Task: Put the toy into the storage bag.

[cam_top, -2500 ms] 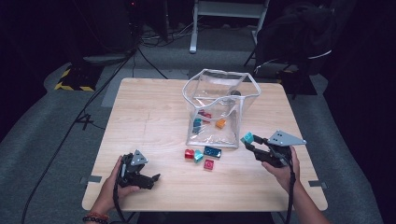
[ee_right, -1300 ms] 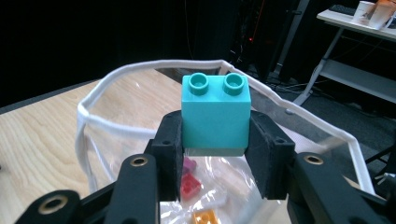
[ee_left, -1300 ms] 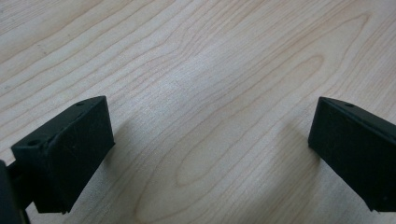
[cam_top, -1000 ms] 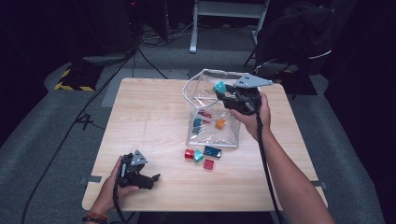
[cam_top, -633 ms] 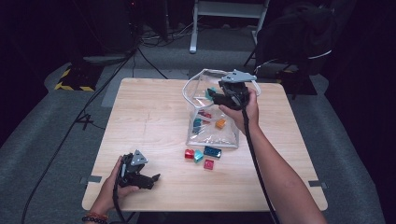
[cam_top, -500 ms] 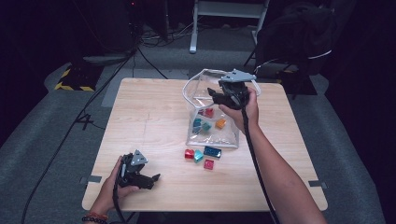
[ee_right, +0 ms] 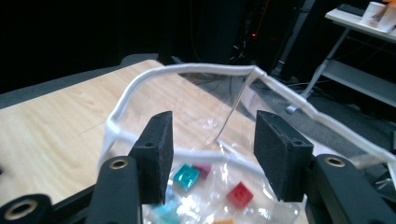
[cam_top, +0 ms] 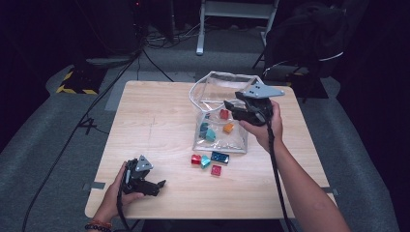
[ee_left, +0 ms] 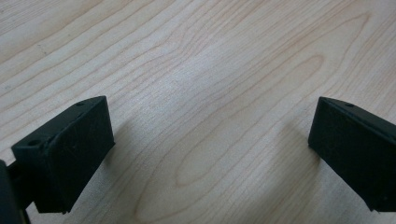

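Note:
A clear plastic bag [cam_top: 211, 85] with a white rim stands open at the table's back centre. It holds a red block [cam_top: 224, 114], an orange block [cam_top: 228, 128] and teal blocks [cam_top: 208, 133]. My right gripper [cam_top: 228, 109] hovers over the bag's mouth, open and empty. In the right gripper view its jaws [ee_right: 212, 126] stand apart above the white rim [ee_right: 140, 81], with a teal block [ee_right: 187, 176] and a red block [ee_right: 240, 193] below. My left gripper [cam_top: 157, 185] rests at the table's front left, open, over bare wood [ee_left: 210, 116].
Several loose blocks lie just in front of the bag: a red one [cam_top: 196, 159], a teal one [cam_top: 205, 162], a blue one [cam_top: 220, 157] and another red one [cam_top: 216, 169]. Cables and a black chair [cam_top: 309, 38] are beyond the table's far edge.
My right gripper carried a teal block from the table's right side up over the bag and opened; the block now lies in the bag. The left gripper has stayed still.

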Tool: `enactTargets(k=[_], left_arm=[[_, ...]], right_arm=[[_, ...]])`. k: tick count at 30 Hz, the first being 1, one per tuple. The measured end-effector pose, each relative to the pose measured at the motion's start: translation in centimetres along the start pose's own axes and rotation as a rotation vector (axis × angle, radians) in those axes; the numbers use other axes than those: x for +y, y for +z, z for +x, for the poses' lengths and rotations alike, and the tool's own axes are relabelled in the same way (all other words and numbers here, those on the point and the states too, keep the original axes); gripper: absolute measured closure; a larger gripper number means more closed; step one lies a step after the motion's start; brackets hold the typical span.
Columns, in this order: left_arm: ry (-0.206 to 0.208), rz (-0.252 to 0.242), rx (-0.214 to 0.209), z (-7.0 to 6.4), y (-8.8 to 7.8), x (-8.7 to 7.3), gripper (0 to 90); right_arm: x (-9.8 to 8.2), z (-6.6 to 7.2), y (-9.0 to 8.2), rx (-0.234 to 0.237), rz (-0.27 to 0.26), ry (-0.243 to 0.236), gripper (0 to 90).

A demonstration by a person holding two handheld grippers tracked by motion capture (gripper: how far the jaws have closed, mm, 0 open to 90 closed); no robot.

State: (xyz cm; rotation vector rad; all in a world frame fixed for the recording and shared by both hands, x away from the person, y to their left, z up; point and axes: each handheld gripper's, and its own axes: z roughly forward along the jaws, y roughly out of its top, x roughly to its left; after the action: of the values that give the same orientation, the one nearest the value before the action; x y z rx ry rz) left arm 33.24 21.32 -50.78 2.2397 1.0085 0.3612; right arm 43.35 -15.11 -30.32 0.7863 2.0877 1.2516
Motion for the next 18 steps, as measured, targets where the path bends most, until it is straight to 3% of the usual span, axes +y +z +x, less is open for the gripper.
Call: enactTargets(k=[5, 10, 12, 15, 18], left_arm=[[-0.001, 0.000, 0.000, 0.0, 0.0, 0.0, 0.4], [-0.002, 0.000, 0.005, 0.0, 0.0, 0.0, 0.4], [-0.002, 0.000, 0.005, 0.0, 0.0, 0.0, 0.4], [-0.002, 0.000, 0.004, 0.0, 0.0, 0.0, 0.4], [-0.002, 0.000, 0.005, 0.0, 0.0, 0.0, 0.4]], right_arm=[[-2.0, 0.4, -2.6, 0.047, -0.008, -0.008, 47.3], [-5.4, 1.8, -4.7, 0.114, -0.005, -0.020, 46.4], [-7.0, 2.6, -4.9, 0.153, 0.019, -0.049, 45.2], [-9.4, 3.9, -4.9, 0.173, 0.054, -0.094, 44.7], [-11.7, 4.8, -4.3, 0.237, 0.083, -0.085, 44.3]])
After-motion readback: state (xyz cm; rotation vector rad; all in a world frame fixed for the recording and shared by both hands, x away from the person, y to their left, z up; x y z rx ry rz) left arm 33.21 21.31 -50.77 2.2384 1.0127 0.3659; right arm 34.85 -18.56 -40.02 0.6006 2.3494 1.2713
